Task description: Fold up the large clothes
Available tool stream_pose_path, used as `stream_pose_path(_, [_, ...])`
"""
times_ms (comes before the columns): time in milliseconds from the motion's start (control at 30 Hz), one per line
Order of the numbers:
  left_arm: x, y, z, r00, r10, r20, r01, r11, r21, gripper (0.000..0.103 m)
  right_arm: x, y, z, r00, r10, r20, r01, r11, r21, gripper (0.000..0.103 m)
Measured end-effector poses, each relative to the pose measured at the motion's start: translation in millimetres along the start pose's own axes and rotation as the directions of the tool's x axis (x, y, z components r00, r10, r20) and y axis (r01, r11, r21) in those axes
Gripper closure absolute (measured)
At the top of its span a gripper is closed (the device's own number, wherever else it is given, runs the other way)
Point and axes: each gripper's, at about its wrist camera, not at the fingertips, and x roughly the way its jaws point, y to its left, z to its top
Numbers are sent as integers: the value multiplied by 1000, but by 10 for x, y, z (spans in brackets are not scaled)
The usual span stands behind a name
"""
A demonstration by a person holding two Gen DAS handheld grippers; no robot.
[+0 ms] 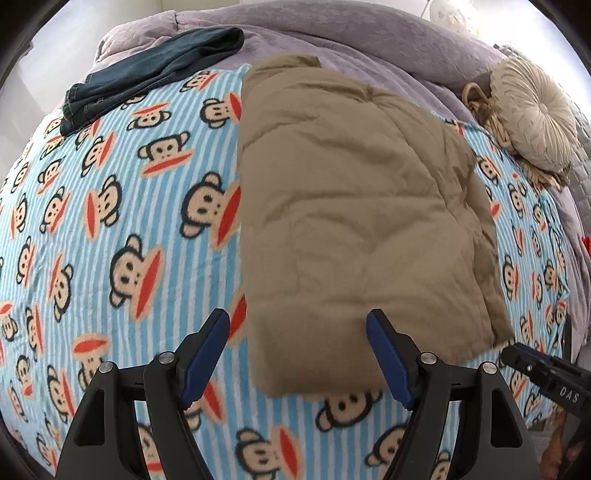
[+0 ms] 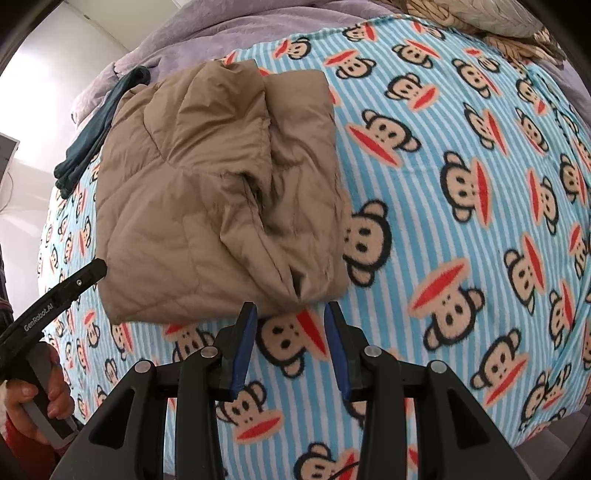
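Observation:
A tan quilted jacket (image 1: 351,203) lies folded into a long rectangle on a blue striped monkey-print blanket (image 1: 110,221). My left gripper (image 1: 297,325) hovers open and wide above the jacket's near edge; its pads touch nothing. In the right wrist view the jacket (image 2: 221,184) shows its bunched side folds. My right gripper (image 2: 291,314) is open just off the jacket's near corner, over bare blanket (image 2: 461,221), with nothing between its fingers. The right gripper's tip (image 1: 517,358) shows at the jacket's near right corner. A hand (image 2: 33,402) holds the left gripper's handle (image 2: 55,299).
Folded dark jeans (image 1: 147,81) lie at the blanket's far left corner, seen again as dark jeans (image 2: 96,140) behind the jacket. A purple comforter (image 1: 351,33) covers the far end of the bed. A round beige cushion (image 1: 535,118) with a woven piece sits at the far right.

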Motion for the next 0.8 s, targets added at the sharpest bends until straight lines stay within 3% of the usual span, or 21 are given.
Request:
stream_pose_path(267, [-410, -114, -351, 1000, -13, -6, 13, 1000, 26, 26, -271, 86, -183, 999, 41, 7, -41, 999, -24, 62])
stream_pose_path(333, [-506, -140, -407, 1000, -5, -3, 5, 1000, 23, 26, -342, 132, -196, 999, 48, 16, -48, 998, -37, 51])
stream_pose_path(500, [-817, -185, -479, 999, 0, 39, -1, 1000, 6, 26, -556, 270, -201, 997, 55, 50, -51, 996, -78, 47])
stream_pose_path(533, [-860, -187, -483, 999, -1, 49, 1, 1000, 4, 21, -598, 292, -202, 997, 55, 57, -50, 995, -83, 43])
stream_pose_path(600, [-1001, -201, -486, 996, 14, 92, -14, 1000, -1, 0, -707, 339, -190, 996, 54, 76, -47, 995, -93, 35])
stream_pose_path(700, [-1145, -207, -449, 992, 17, 127, -18, 1000, 3, 0, -855, 408, -162, 993, 55, 107, -43, 993, -111, 25])
stream_pose_path(800, [-1265, -191, -394, 989, 24, 148, -21, 1000, -19, 0, -994, 450, -121, 988, 59, 139, -42, 992, -120, 25])
